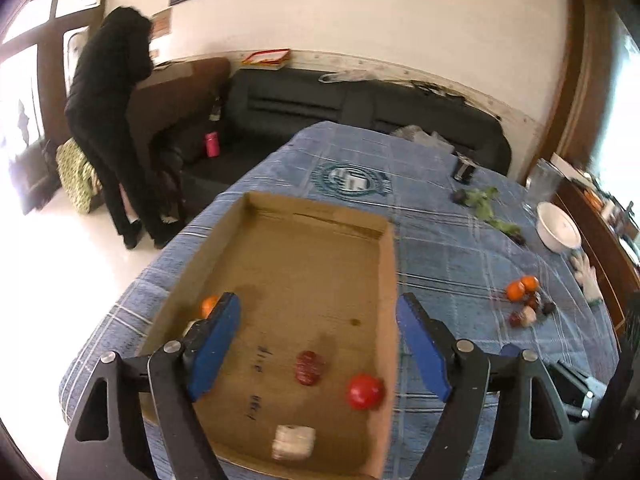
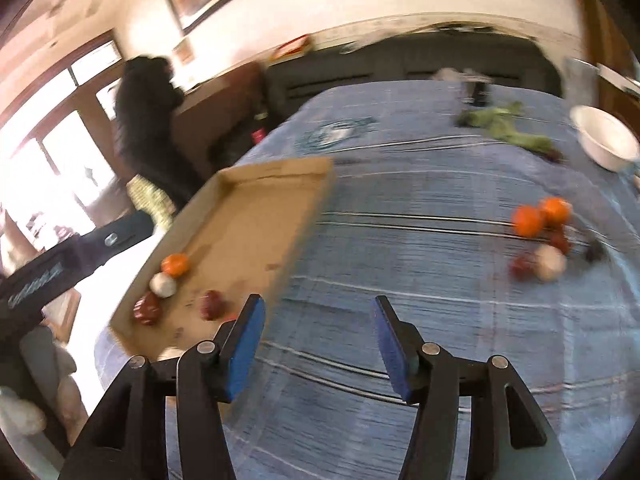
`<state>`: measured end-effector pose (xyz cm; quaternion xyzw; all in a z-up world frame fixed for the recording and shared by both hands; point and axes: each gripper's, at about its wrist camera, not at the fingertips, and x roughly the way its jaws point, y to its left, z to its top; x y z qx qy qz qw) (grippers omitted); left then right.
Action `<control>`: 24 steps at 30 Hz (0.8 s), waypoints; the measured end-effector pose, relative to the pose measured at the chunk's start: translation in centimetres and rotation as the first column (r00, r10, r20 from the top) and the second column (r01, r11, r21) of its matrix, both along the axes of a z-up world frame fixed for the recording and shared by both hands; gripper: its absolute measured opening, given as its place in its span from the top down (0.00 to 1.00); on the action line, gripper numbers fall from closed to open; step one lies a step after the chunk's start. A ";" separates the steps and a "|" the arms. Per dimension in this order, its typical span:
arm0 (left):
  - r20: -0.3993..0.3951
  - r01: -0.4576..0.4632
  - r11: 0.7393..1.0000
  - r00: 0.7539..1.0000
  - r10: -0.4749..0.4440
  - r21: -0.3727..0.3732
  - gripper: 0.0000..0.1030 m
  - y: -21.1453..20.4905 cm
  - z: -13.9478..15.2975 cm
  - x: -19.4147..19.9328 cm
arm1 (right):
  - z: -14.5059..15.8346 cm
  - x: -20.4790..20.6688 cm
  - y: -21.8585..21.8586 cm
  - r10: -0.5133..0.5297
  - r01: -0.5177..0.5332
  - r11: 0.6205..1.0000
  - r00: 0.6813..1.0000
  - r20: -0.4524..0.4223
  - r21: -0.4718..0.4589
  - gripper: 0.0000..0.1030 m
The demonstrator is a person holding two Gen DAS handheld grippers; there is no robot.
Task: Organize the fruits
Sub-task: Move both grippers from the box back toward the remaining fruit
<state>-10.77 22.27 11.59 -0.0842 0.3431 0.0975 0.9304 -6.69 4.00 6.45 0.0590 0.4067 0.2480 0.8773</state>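
your left gripper (image 1: 318, 344) hangs over the shallow brown cardboard tray (image 1: 390, 280), blue-padded jaws spread wide apart with nothing between them. dark handwriting runs along the tray floor just ahead of your fingers, too smeared to read. between your jaws lie a dark red ridged fruit (image 1: 309, 367), a round bright red fruit (image 1: 364, 391) against the tray's right wall, and a pale blurred block (image 1: 293, 442) nearest you. a small orange fruit (image 1: 209, 305) peeks out behind your left finger.

your right gripper (image 2: 318, 344) is also spread wide and empty, above the blue checked tablecloth (image 2: 420, 264), with the tray off to its left. ahead and to its right sits the loose cluster of orange, red and pale fruits (image 2: 542, 236) on the cloth; further off are green leafy sprigs (image 2: 508, 126) and a white bowl (image 2: 602, 142). a round teal printed emblem (image 1: 350, 178) on the cloth shows no legible words.

only the left view sharply shows the black sofa (image 1: 360, 112) and the person in black (image 1: 108, 120) bending beside it; the right view is motion-blurred, and shows your left gripper's black arm with unreadable white lettering.
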 end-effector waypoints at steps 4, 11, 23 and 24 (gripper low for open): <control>-0.007 0.026 0.997 1.000 -0.026 0.072 0.23 -2.8 0.2 0.1 | 0.1 -0.2 -2.9 -0.079 0.079 0.997 0.997 0.024 -0.004 0.40; -0.024 0.066 0.987 0.998 -0.063 0.148 0.23 -6.4 0.2 0.7 | -0.3 -0.1 -5.7 -0.106 0.106 0.994 0.994 0.019 0.014 0.39; -0.061 0.127 0.973 0.991 -0.117 0.194 0.23 -10.3 -0.8 2.0 | -1.2 0.0 -9.9 -0.179 0.179 0.983 0.984 -0.012 0.040 0.38; -0.064 0.130 0.972 0.991 -0.120 0.195 0.23 -10.5 -0.9 2.1 | -1.3 0.0 -10.1 -0.183 0.184 0.982 0.983 -0.017 0.041 0.38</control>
